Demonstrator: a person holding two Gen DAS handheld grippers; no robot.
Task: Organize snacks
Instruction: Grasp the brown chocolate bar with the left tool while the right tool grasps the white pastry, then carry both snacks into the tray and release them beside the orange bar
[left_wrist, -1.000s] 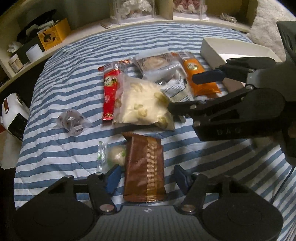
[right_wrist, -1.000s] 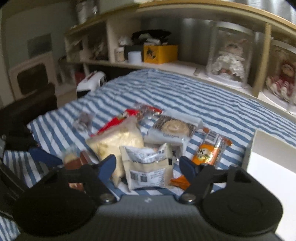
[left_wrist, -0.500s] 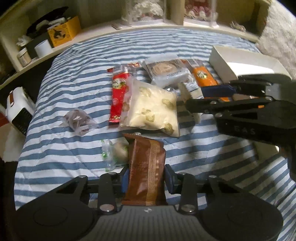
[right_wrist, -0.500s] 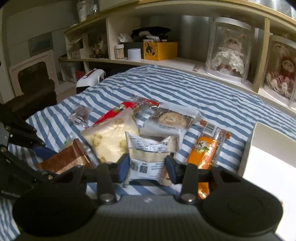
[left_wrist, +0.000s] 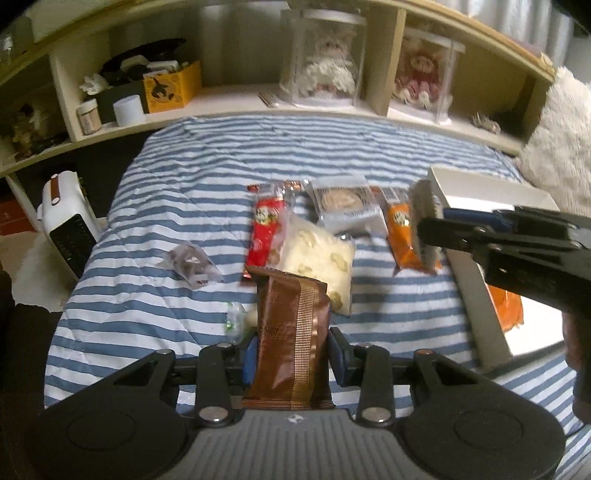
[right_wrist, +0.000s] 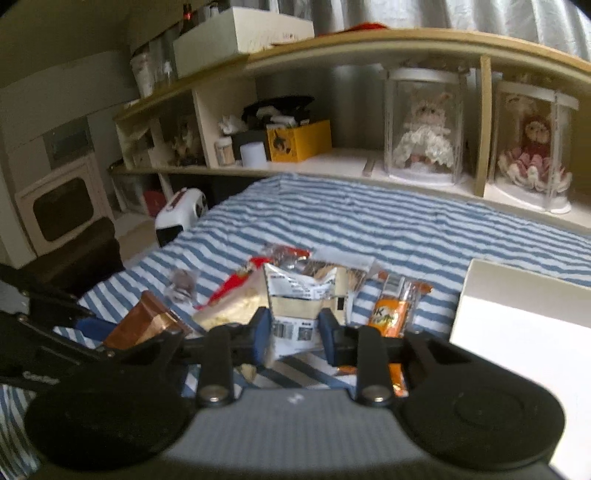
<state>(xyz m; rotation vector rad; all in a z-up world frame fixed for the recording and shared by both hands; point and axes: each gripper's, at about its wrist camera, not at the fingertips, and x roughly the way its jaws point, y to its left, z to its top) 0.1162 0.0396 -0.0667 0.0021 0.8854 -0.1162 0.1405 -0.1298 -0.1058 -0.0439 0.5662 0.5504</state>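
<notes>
My left gripper (left_wrist: 291, 356) is shut on a brown snack packet (left_wrist: 291, 339) and holds it lifted above the striped bed. My right gripper (right_wrist: 295, 334) is shut on a white and beige snack pouch (right_wrist: 299, 310), also lifted; it shows edge-on in the left wrist view (left_wrist: 424, 229). On the bed lie a red packet (left_wrist: 264, 229), a pale yellow bag (left_wrist: 314, 258), a clear round-pastry pack (left_wrist: 345, 206), an orange packet (left_wrist: 404, 236), a small dark wrapped sweet (left_wrist: 190, 260) and a small green-ended sweet (left_wrist: 240, 319). A white box (left_wrist: 480, 266) stands at the right.
A shelf unit (left_wrist: 229, 96) runs behind the bed with a yellow box (left_wrist: 171, 86) and doll cases (left_wrist: 325, 70). A white heater (left_wrist: 68, 229) stands on the floor at the left. A fluffy white cushion (left_wrist: 561, 125) lies at the far right.
Both grippers closed on their packets and lifted them off the bed. The right gripper carried the pouch rightward toward the white box; both cameras tilted up.
</notes>
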